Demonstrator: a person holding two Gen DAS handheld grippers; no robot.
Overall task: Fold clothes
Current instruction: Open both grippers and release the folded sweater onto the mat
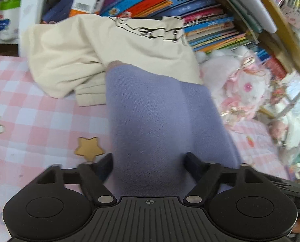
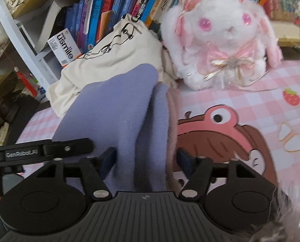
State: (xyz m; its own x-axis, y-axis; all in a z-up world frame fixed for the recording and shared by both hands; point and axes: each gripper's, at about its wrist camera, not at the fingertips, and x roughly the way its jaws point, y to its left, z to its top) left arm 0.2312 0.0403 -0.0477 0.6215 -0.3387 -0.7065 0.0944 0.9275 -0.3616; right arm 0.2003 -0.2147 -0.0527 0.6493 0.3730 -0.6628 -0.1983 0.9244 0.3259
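The left gripper [image 1: 149, 159] was clamped on the purple garment [image 1: 156, 121], which ran lengthwise away from it toward the cream garment [image 1: 109, 46] at the far side of the pink checked cloth [image 1: 39, 117]. The right gripper [image 2: 146, 157] gripped the same bunched garment [image 2: 117, 109], plush rabbit [image 2: 220, 40] far right

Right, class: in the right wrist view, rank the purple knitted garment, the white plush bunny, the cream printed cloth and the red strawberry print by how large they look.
1. Purple knitted garment, nearest the camera, so it looks inflated
2. White plush bunny and cream printed cloth: too close to call; cloth partly hidden
3. Red strawberry print
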